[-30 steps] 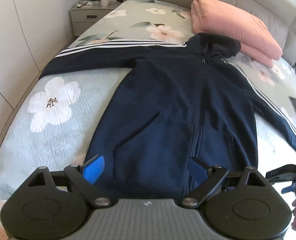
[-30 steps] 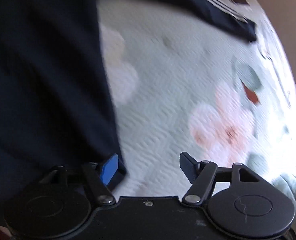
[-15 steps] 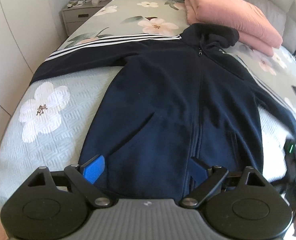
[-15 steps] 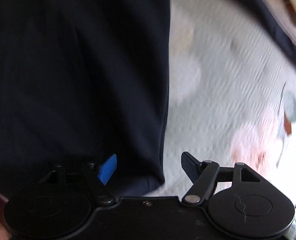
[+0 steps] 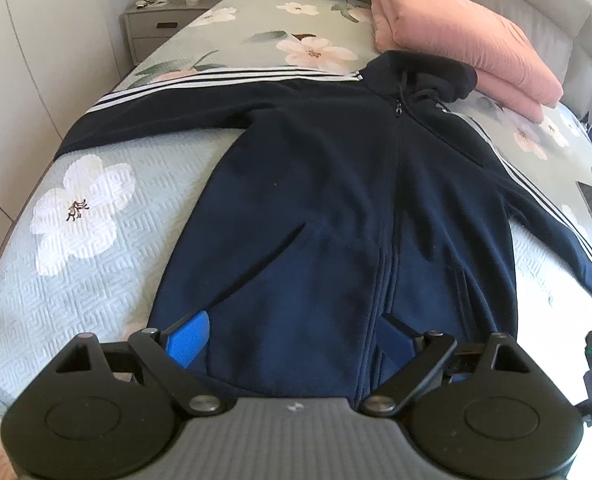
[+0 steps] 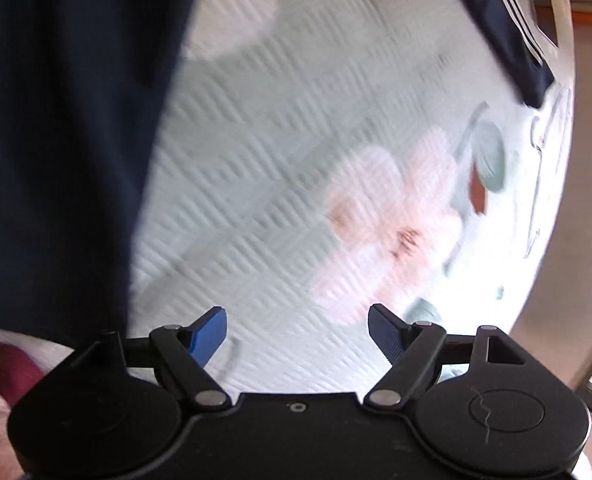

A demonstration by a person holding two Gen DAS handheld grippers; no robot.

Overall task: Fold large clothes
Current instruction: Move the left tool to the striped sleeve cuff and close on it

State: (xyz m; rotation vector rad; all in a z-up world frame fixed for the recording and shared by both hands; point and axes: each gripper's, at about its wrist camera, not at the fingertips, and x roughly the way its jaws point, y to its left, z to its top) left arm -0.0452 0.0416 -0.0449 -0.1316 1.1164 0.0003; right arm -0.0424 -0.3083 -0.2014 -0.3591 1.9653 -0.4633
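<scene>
The navy zip hoodie (image 5: pixel 336 200) lies flat, front up, on the floral bedspread (image 5: pixel 76 280), sleeves out to both sides (white stripes along them). The left gripper (image 5: pixel 292 336) is spread wide over its hem, nothing pinched. The right gripper (image 6: pixel 296 332) has just been opening, empty over bare quilt beside the hoodie. Pink folded blanket (image 5: pixel 464 48) by the hood.

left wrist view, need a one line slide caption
Open left hand-held gripper poised over the hem of a navy hoodie spread flat on a floral bed.
</scene>
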